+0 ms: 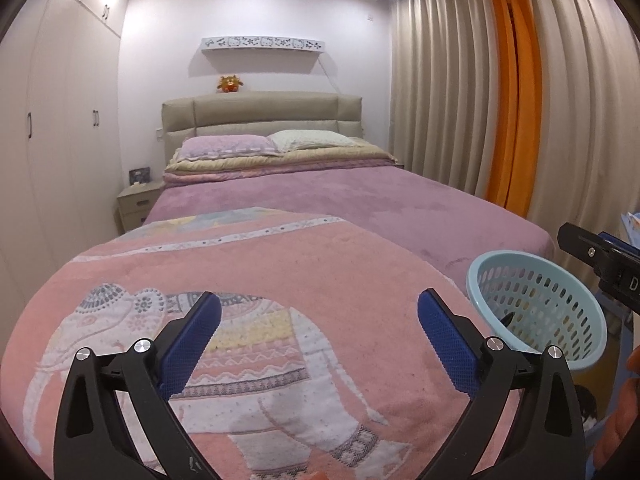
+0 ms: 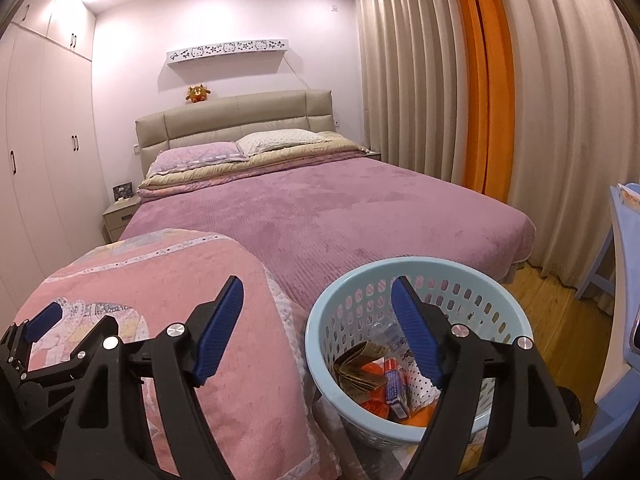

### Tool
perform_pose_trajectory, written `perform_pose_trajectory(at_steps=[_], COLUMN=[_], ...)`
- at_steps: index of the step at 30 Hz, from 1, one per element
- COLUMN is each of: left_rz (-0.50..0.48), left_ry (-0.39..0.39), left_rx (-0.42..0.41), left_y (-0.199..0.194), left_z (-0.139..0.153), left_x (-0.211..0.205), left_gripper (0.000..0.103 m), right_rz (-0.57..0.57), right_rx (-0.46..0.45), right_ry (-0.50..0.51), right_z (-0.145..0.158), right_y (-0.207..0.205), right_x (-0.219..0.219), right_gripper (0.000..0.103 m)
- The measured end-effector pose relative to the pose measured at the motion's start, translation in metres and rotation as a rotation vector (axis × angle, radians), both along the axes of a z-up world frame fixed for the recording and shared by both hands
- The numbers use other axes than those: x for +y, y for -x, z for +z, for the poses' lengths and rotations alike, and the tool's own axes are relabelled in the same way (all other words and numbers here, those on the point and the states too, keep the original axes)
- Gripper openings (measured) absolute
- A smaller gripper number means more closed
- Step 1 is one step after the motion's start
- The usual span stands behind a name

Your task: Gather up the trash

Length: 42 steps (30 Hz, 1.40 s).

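Both tools are spread wide with nothing between their blue pads. My left tool (image 1: 318, 314) hangs over the pink elephant blanket (image 1: 248, 320) that lies folded at the foot of the bed (image 1: 320, 196); its fingers frame the elephant's back and touch nothing. My right tool (image 2: 316, 308) sits further right, its left finger above the blanket's edge and its right finger over the mouth of the pale blue basket (image 2: 320, 320). In the right wrist view I can also see the left tool's blue pad at the lower left edge, and in the left wrist view the right tool's black body shows at the far right, above the basket.

The basket stands just beside the blanketed end of the bed, on the side nearest the curtains (image 2: 420, 80). The trash (image 2: 380, 380) lies at its bottom: a folded brownish card or paper piece, orange and red wrappers, a white spotted piece and some clear plastic. I cannot tell exactly what each item is.

Beyond, the purple bedspread is smooth, with two pillows (image 1: 228, 146) against the padded headboard (image 1: 260, 114) and an orange soft toy (image 1: 229, 84) on top of it. A wardrobe (image 1: 60, 120) runs along the left wall, with a nightstand (image 1: 136, 204) beside the bed.
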<state>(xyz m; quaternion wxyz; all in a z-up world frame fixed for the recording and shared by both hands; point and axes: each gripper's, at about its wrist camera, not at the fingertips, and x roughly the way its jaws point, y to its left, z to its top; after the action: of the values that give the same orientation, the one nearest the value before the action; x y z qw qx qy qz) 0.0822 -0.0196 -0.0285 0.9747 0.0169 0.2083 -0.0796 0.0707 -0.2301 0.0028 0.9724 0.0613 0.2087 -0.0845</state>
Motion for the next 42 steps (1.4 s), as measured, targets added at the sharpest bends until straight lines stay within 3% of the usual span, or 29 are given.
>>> perform_pose_trajectory(at_steps=[42], left_rz=[-0.003], left_ry=[-0.002], left_rx=[0.020], left_y=[-0.0032], left_z=[-0.0003], left_x=[-0.0014], left_gripper=[0.096], right_rz=[0.004], right_rx=[-0.004], right_ry=[-0.025], right_z=[0.0059], right_y=[0.0024], right_x=[-0.0011], right_gripper=[0.075])
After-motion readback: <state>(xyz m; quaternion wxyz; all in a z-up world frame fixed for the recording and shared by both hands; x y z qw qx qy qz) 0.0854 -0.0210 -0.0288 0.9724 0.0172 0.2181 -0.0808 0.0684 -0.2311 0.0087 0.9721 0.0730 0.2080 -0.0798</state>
